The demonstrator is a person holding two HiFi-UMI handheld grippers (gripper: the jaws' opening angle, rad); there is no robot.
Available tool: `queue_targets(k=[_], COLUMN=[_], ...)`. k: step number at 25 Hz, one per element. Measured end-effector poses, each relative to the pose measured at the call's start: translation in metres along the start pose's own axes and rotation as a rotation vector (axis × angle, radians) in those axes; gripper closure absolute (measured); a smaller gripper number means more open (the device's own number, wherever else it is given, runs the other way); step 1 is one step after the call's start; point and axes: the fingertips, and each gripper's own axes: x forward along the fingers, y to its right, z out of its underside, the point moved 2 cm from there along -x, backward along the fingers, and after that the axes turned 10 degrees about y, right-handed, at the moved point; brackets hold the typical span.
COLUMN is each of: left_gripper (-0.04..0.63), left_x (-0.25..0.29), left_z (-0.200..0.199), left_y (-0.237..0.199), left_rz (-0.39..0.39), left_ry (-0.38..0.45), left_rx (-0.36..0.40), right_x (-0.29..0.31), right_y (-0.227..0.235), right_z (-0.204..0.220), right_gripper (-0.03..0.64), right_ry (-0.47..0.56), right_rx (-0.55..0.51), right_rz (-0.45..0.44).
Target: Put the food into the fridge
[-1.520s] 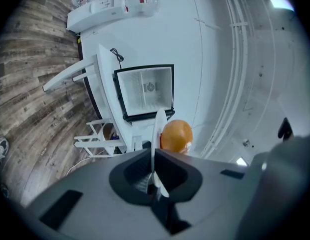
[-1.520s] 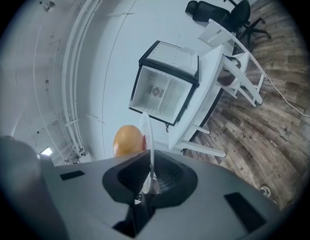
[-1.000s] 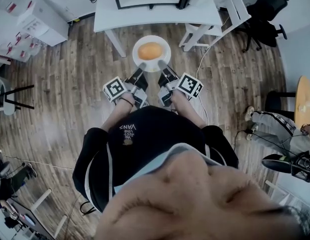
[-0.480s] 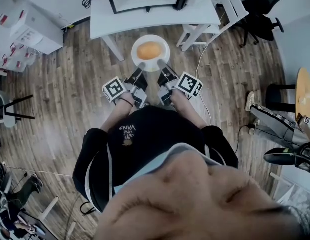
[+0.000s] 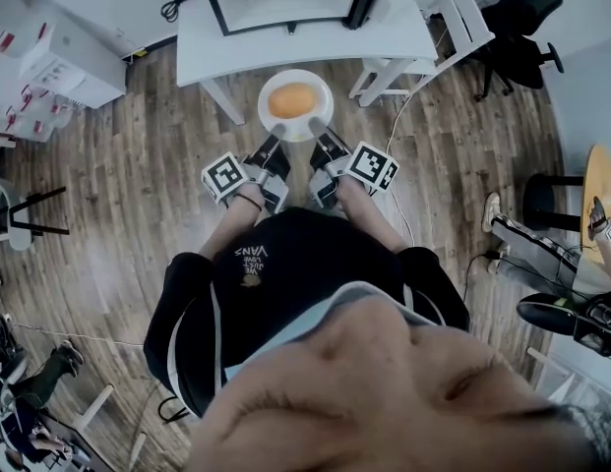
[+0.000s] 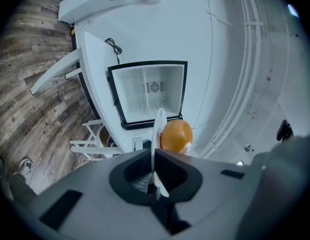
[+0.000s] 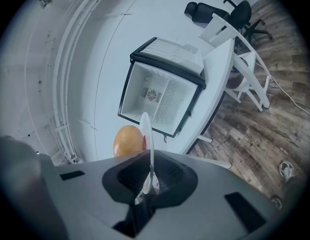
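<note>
- Left gripper (image 5: 278, 129): jaws clamped on near rim of white plate (image 5: 324, 94).
- Right gripper (image 5: 317, 126): same, pinching rim just beside left one. Both point level, toward fridge.
- Plate held flat over wood floor, face up, edge-on in both gripper views.
- Orange (image 5: 293, 98) sits mid-plate, slightly oval, long axis running left-right.
- White table (image 5: 315, 39) beyond.
- Mini fridge (image 6: 147, 94) on table, interior showing, mouth facing grippers.
- Step, by my reading: carry. Next: close the gap, keep plate level, slide it in through opening.
</note>
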Motion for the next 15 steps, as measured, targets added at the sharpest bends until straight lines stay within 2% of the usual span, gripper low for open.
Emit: queue_targets(k=[15], left_gripper=[0.571], left_x=[0.068], left_z=[-0.020], left_y=[-0.005], left_rz=[0.008], left_ry=[0.081], left_rx=[0.004], right_x=[0.057], right_y=[0.016], right_z=[-0.051], right_gripper=[0.591], right_ry=[-0.079], right_rx=[-0.005], right_rz=[-0.033])
